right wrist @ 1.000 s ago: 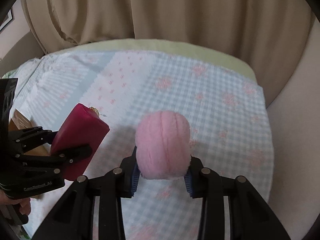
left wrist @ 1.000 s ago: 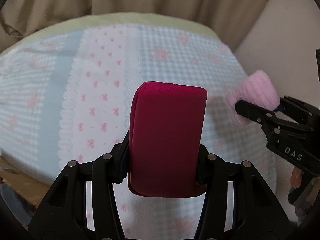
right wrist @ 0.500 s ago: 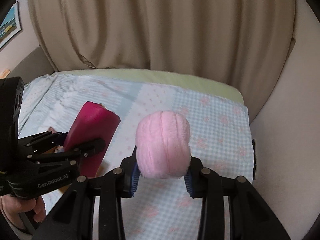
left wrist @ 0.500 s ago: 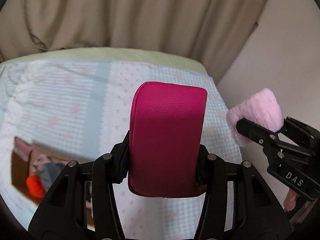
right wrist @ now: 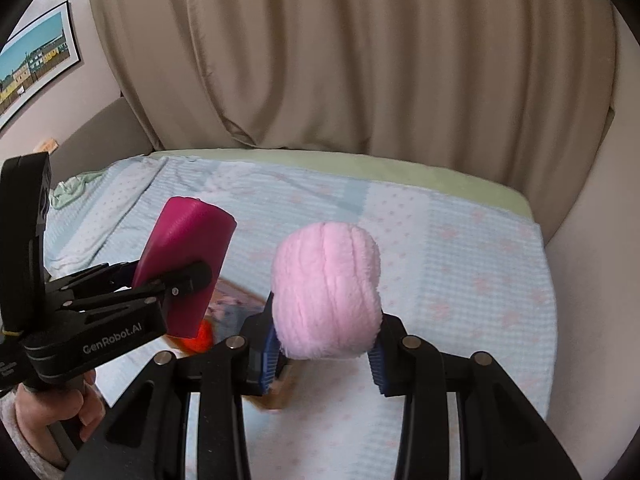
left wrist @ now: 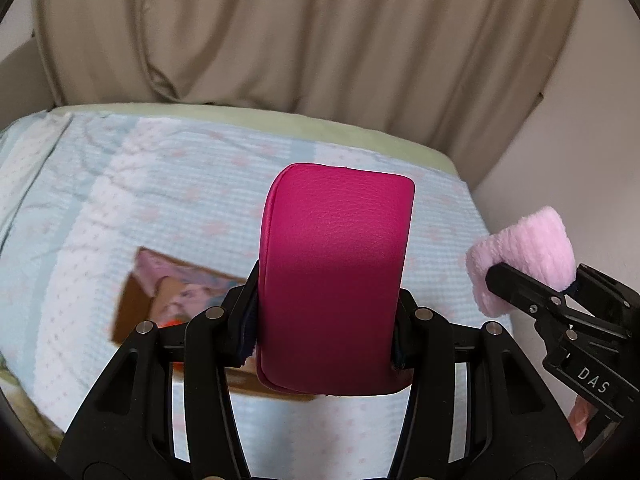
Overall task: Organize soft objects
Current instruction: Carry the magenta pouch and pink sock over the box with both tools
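Take the cardboard box (left wrist: 136, 304) on the bed (left wrist: 180, 184) as your mark. Above it and just to its right, your left gripper (left wrist: 326, 320) is clenched on the magenta pouch (left wrist: 336, 280), long axis upright. Further right of the box, your right gripper (right wrist: 324, 354) clamps the pink plush ball (right wrist: 326, 292). Your left hand looks nearer the box, so the pouch should probably go down into it first.

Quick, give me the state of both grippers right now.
Left gripper: closed on the magenta pouch, held above the bed.
Right gripper: closed on the pink fluffy item, also held above the bed.
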The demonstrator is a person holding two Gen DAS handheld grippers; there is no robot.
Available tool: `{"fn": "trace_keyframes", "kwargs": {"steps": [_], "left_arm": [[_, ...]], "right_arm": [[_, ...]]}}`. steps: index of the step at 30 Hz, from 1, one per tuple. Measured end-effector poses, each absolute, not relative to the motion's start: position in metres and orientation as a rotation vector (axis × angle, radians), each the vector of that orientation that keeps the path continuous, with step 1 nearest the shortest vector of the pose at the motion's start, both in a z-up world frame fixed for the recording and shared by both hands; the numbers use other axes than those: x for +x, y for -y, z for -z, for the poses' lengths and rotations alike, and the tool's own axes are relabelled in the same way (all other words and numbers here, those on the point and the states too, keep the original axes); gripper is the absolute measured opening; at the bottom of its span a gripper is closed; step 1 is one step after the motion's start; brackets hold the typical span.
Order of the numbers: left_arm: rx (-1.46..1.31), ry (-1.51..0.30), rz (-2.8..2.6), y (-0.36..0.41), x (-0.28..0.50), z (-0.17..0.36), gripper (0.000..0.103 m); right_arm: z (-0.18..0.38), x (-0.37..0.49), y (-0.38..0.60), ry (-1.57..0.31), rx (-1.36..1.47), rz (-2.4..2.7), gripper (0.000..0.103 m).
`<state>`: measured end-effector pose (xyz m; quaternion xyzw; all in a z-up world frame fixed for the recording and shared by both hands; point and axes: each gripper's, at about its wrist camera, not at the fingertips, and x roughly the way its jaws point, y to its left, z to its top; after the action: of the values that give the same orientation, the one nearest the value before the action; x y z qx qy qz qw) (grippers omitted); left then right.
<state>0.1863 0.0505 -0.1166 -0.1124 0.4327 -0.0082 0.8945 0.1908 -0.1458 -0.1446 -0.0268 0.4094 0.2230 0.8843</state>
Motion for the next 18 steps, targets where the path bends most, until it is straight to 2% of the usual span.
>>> {"fn": "trace_keyframes", "kwargs": {"steps": [8,18], "left_arm": [[-0.223,-0.958,0.011,-0.154,0.16,0.141,0.046],[-0.173,-1.084,0.043,-0.239,0.185,0.208,0.046]], "right_arm": [[0.175,0.172,0.064,-0.907,-0.002,-0.392,0.034],[0.238,0.187,0.001,-1.041,0.076,-0.258,0.034]]}}
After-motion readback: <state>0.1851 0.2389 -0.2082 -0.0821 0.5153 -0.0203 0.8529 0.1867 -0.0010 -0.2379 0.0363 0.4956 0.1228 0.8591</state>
